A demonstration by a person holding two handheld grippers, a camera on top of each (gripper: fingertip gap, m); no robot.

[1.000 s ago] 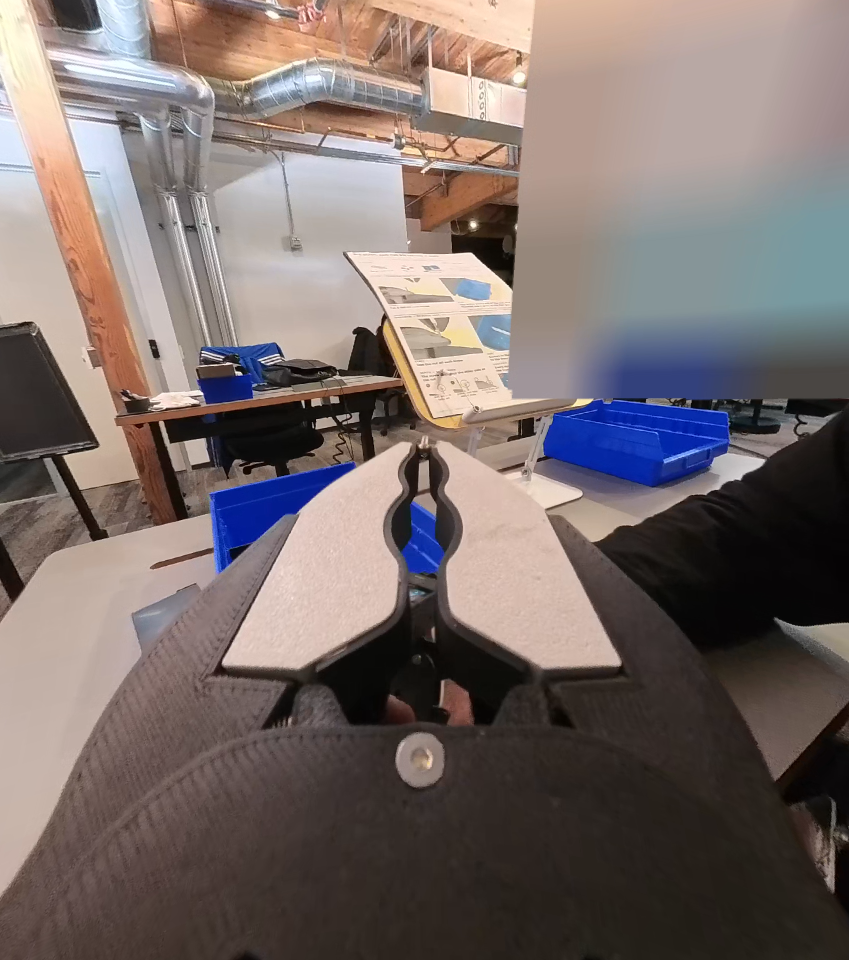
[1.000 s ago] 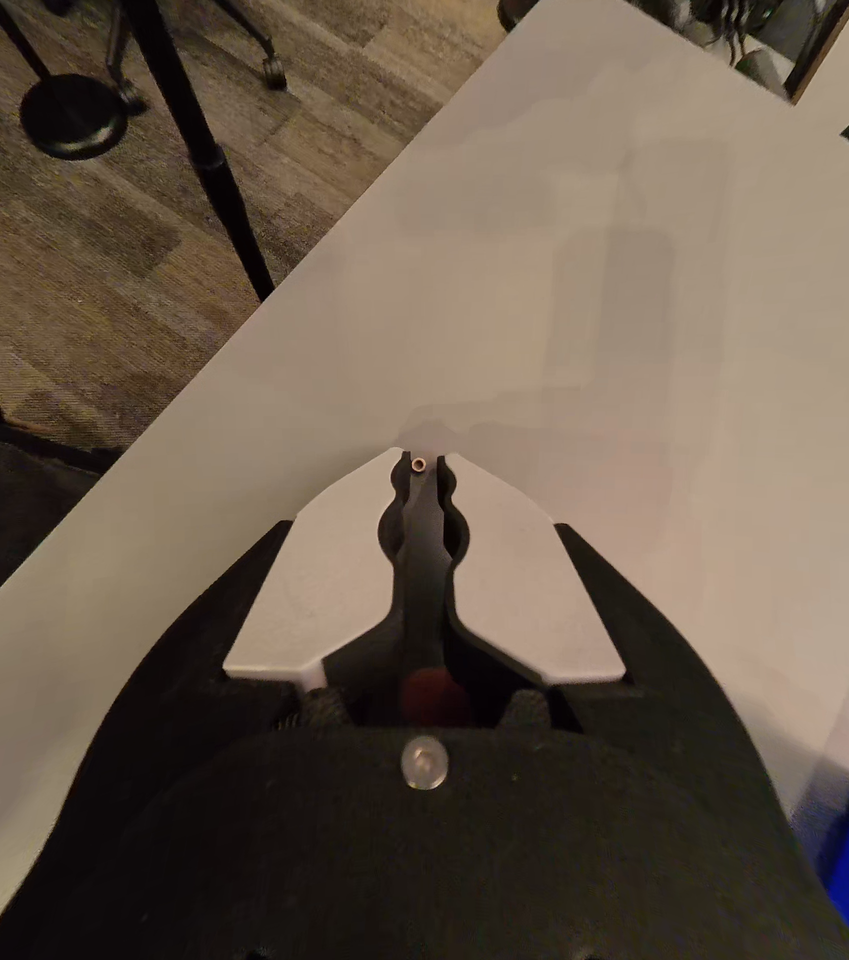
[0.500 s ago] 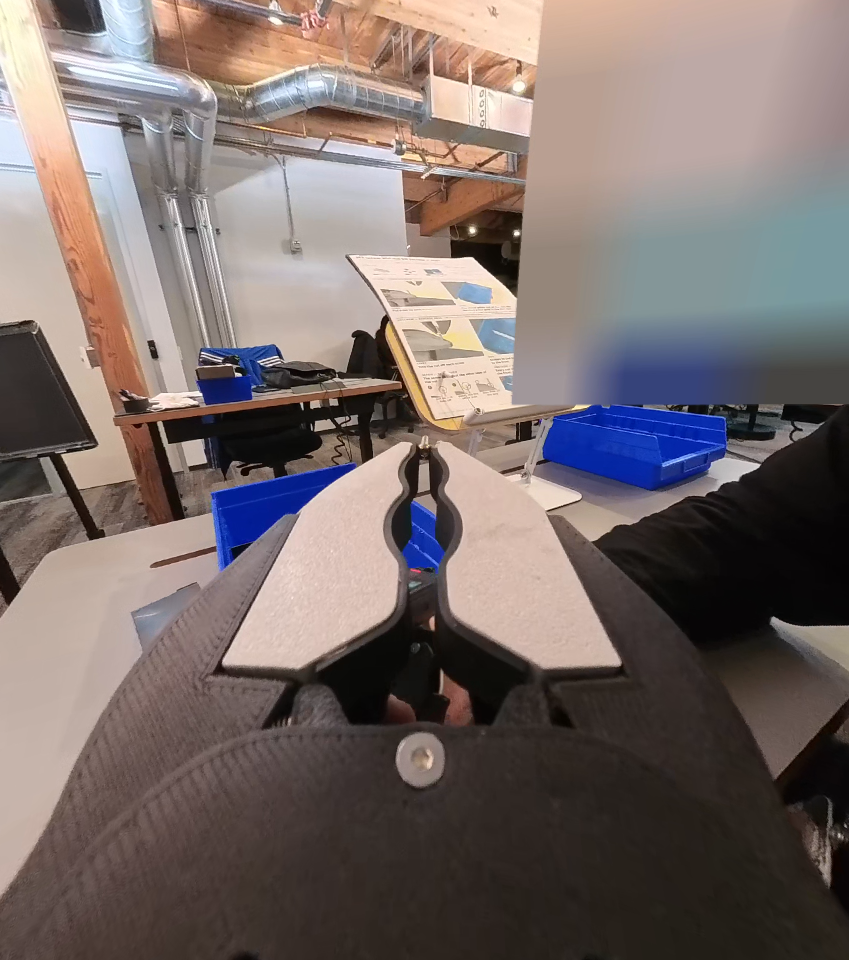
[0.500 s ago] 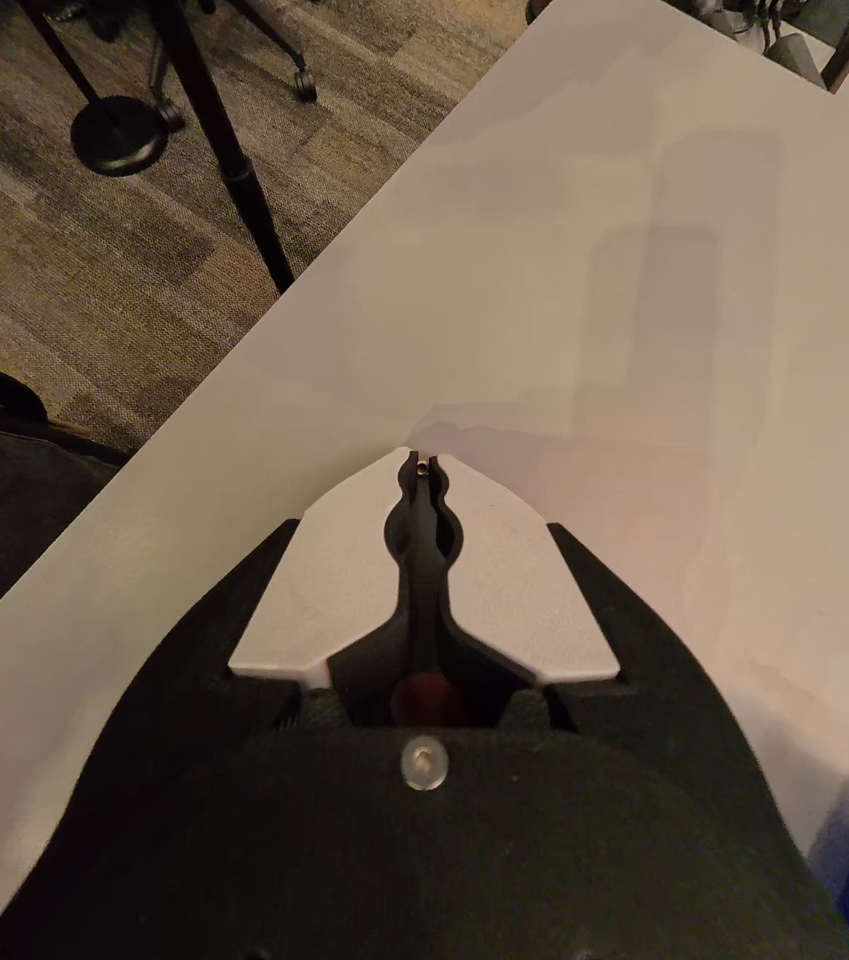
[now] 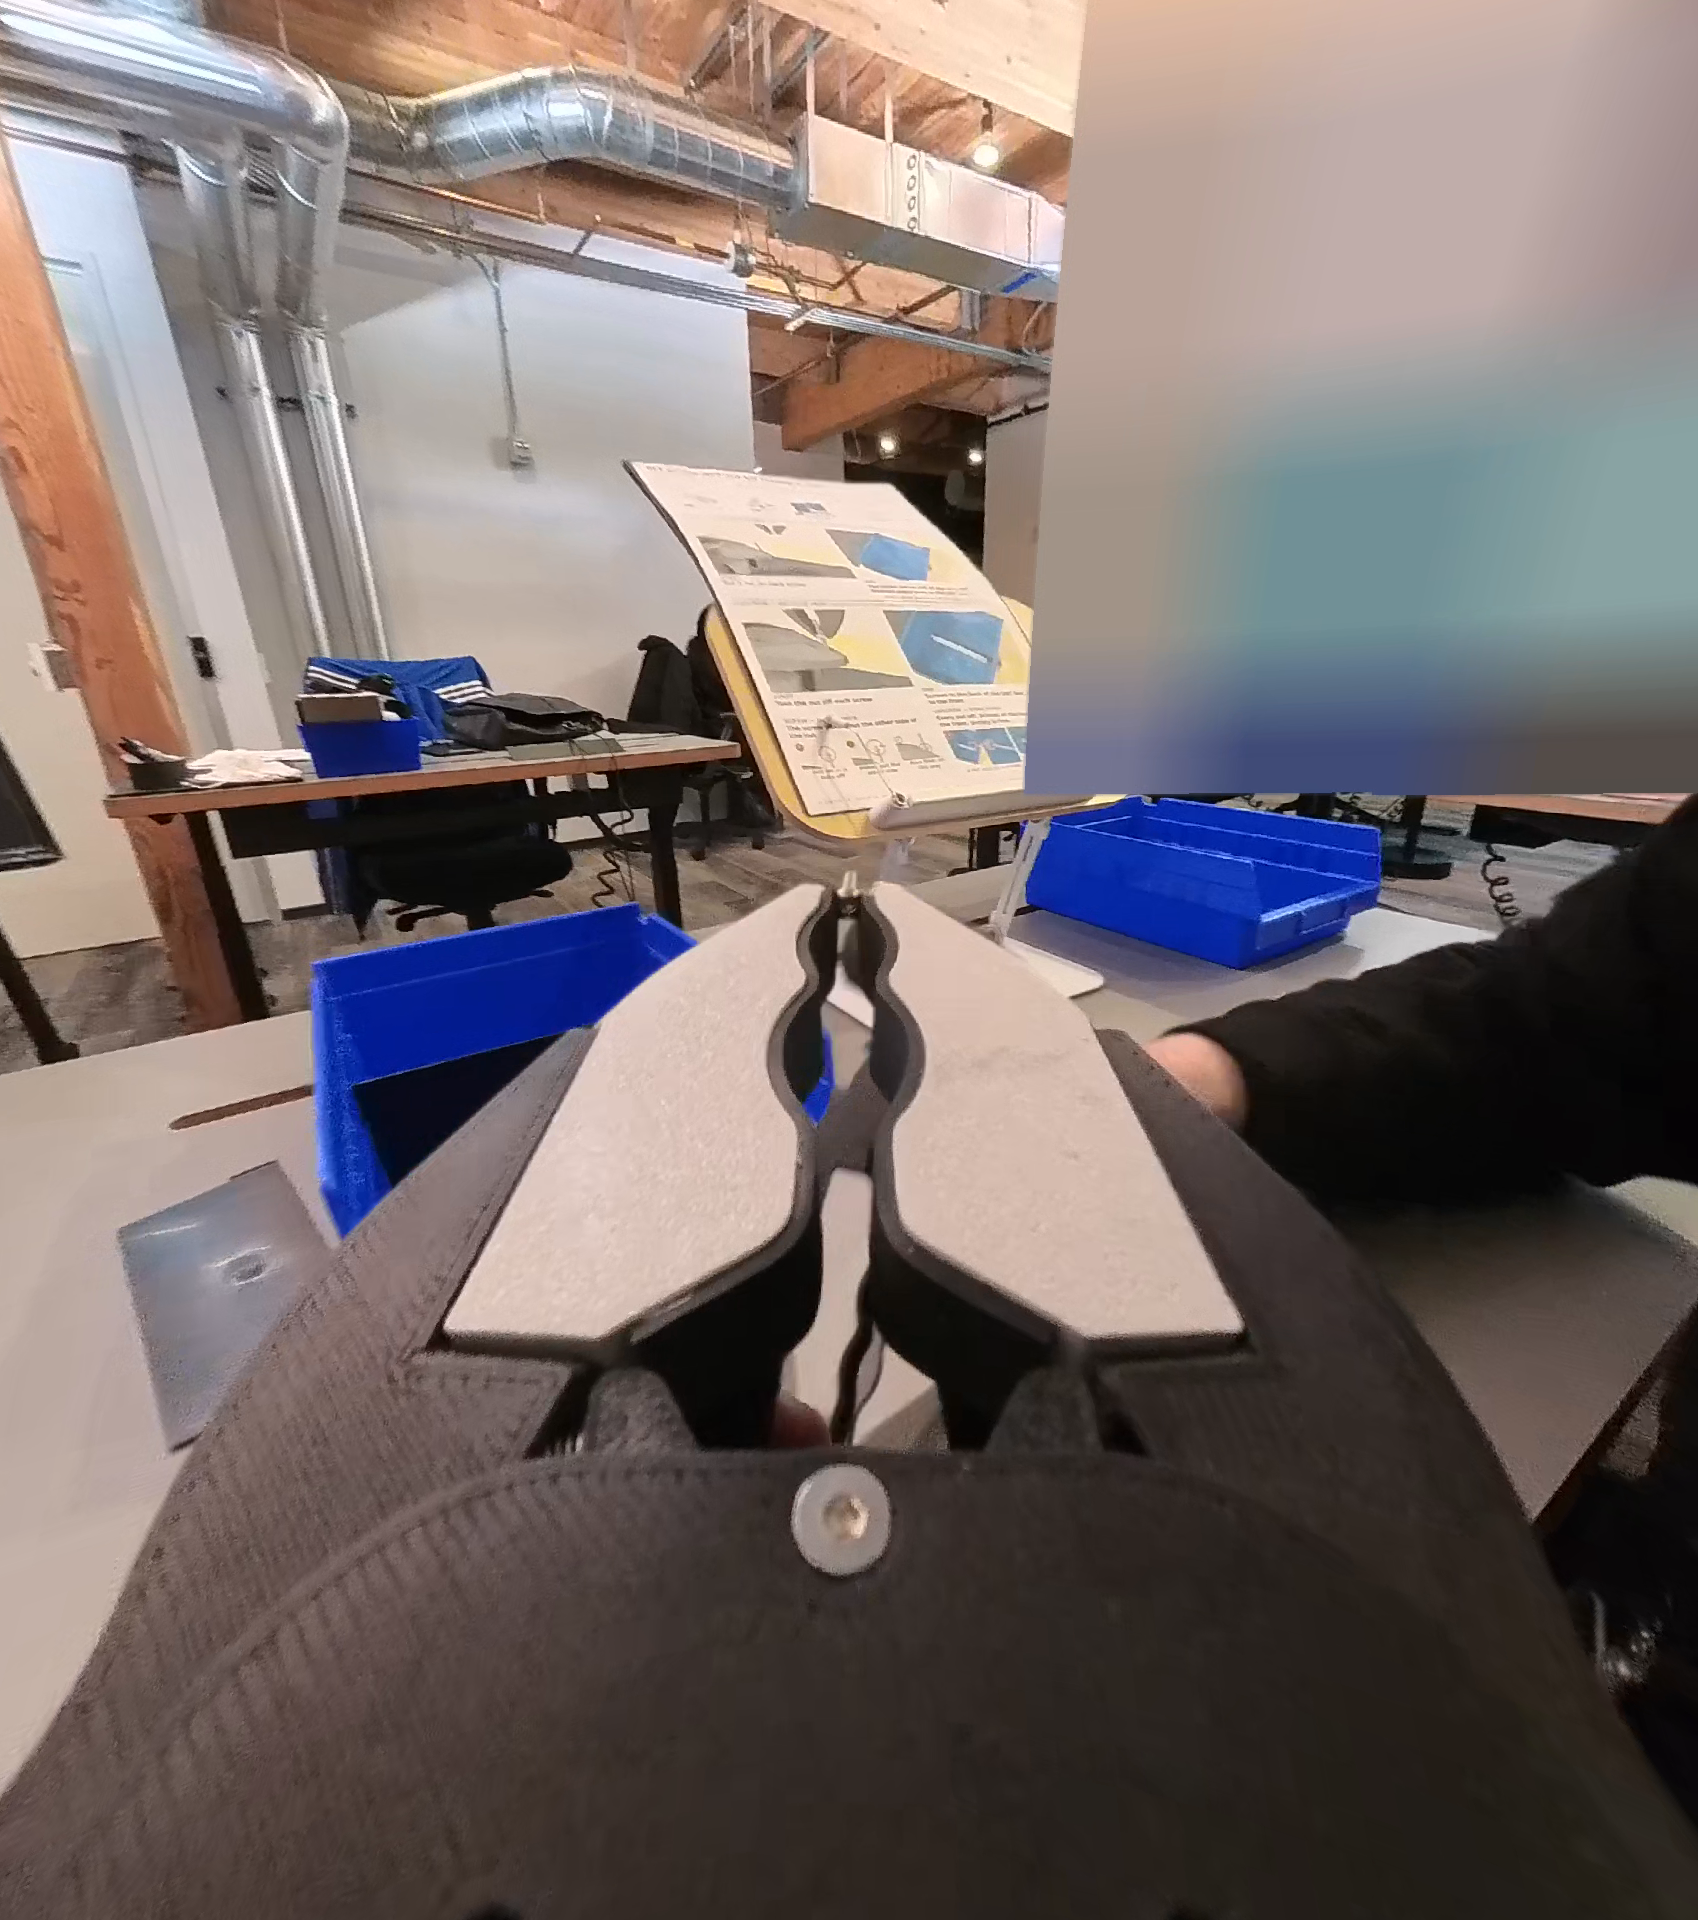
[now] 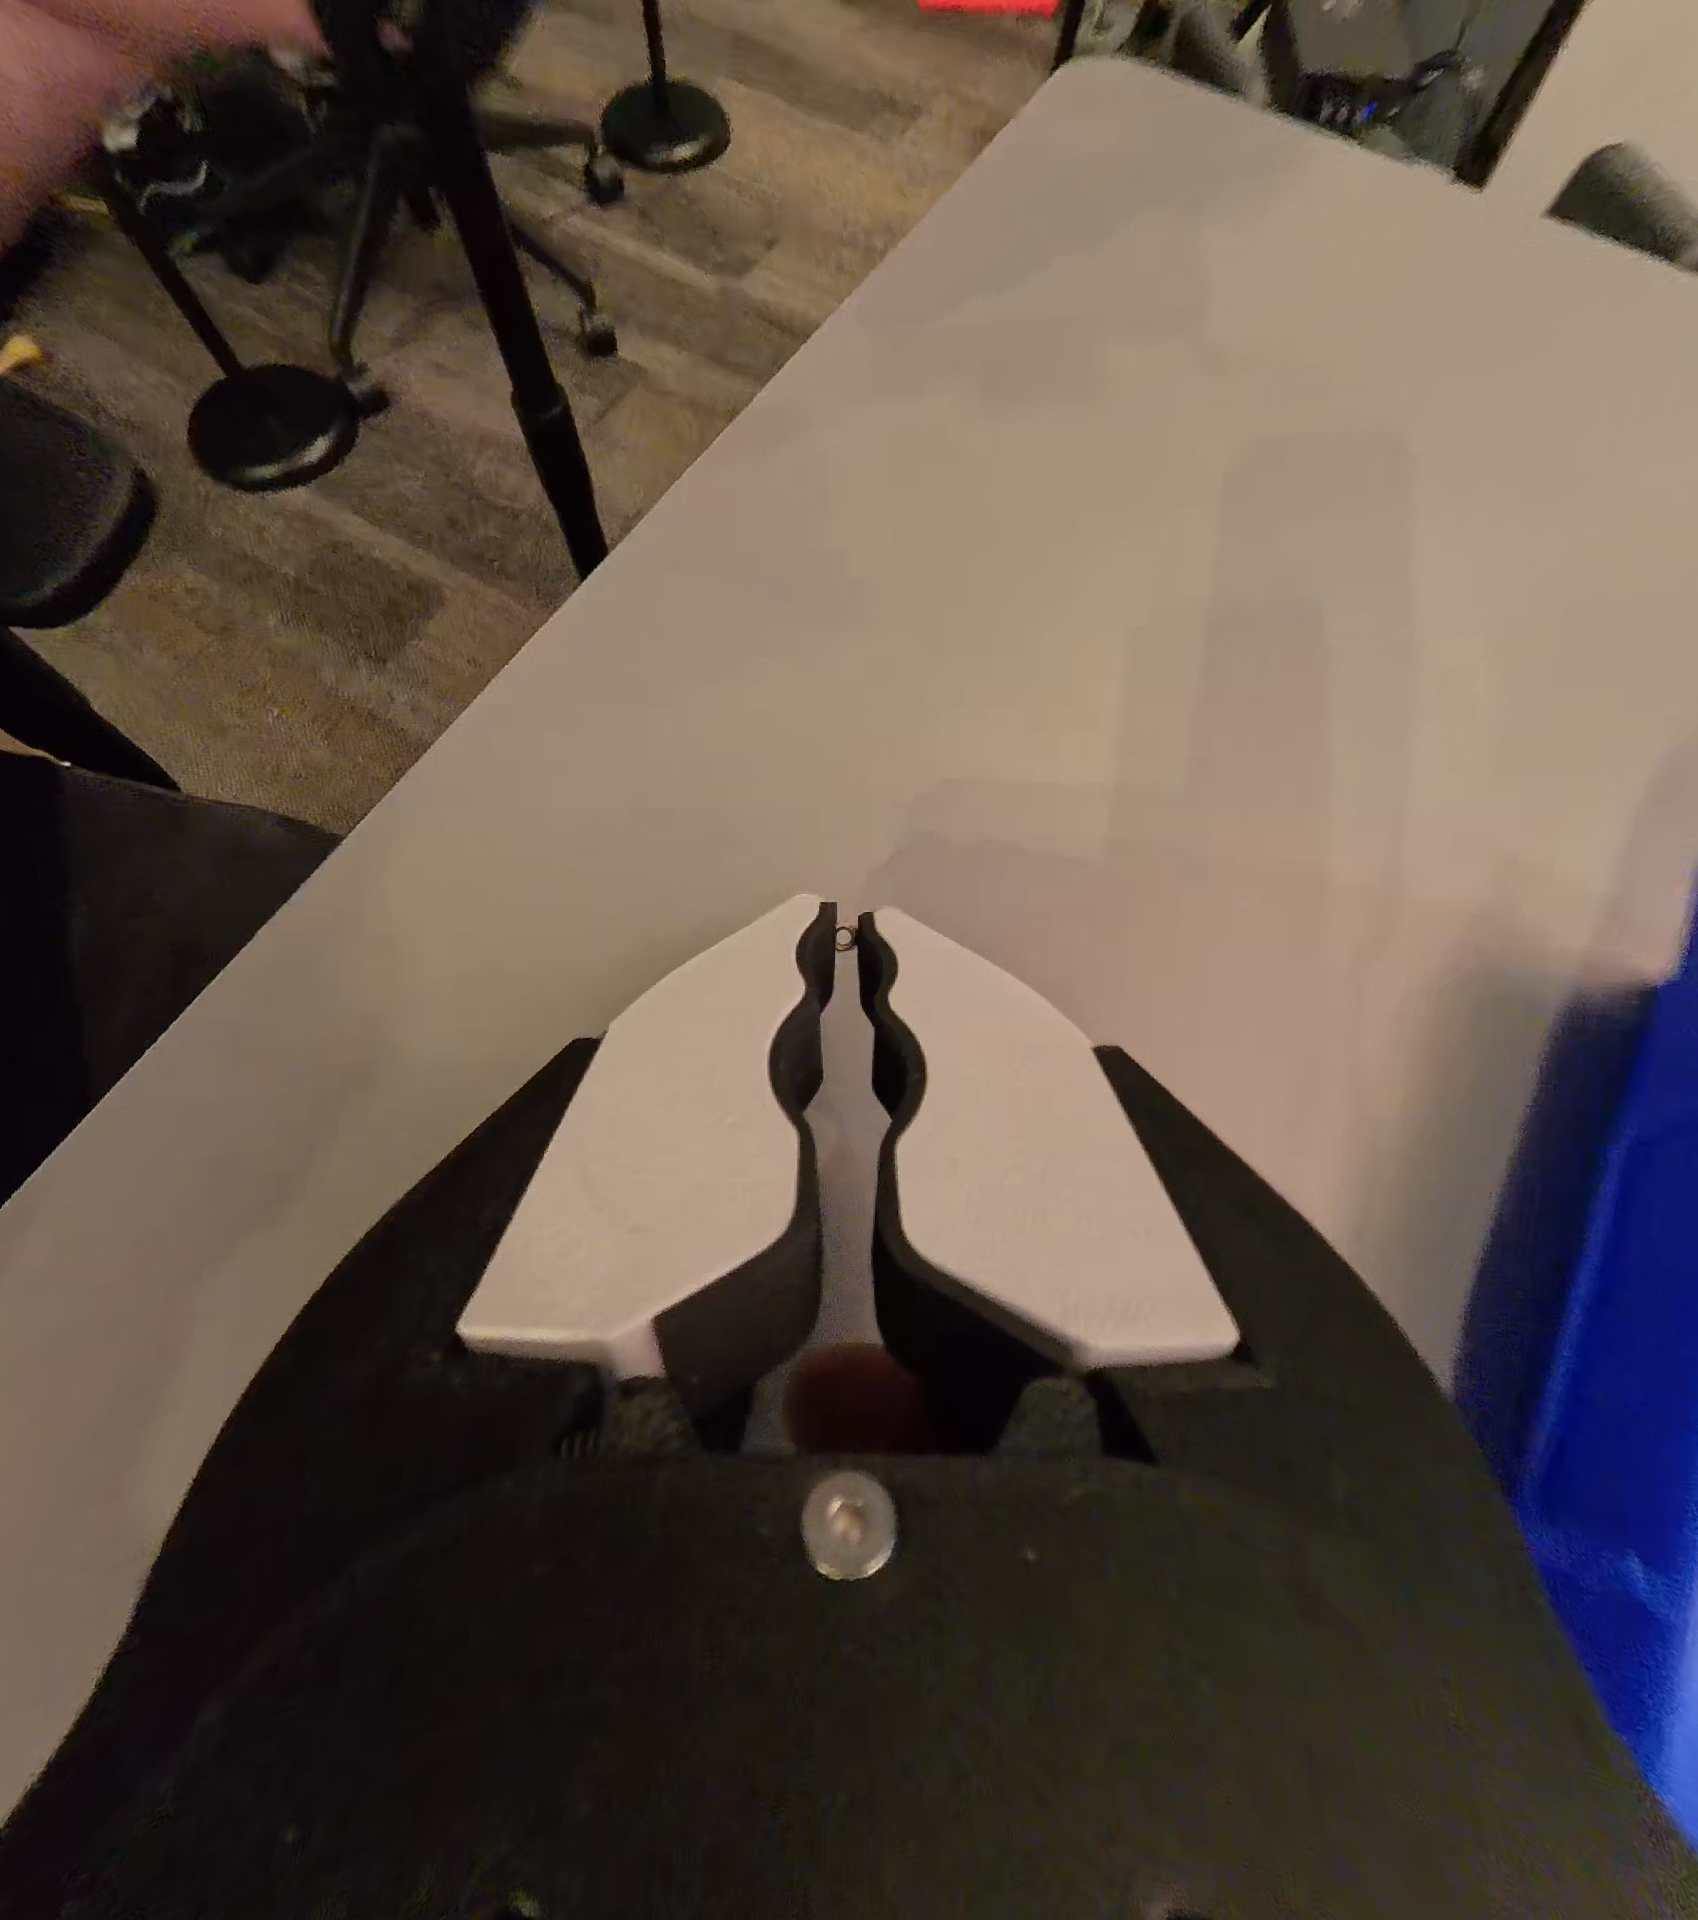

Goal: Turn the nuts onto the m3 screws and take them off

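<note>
Screw (image 5: 850, 889) sits pinched upright in the left gripper (image 5: 851, 906); the right gripper (image 6: 845, 938), pinching a tiny nut (image 6: 844, 938), should meet it squarely, then twist gently.

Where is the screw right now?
In the left wrist view, the screw is pinched at the very tip of the left tongs, poking out above the nearer blue bin on the table.

Beyond the jaws we see a tilted instruction sheet (image 5: 829, 634). A blue bin (image 5: 471, 1023) sits left of them, another blue bin (image 5: 1203, 883) right.
</note>
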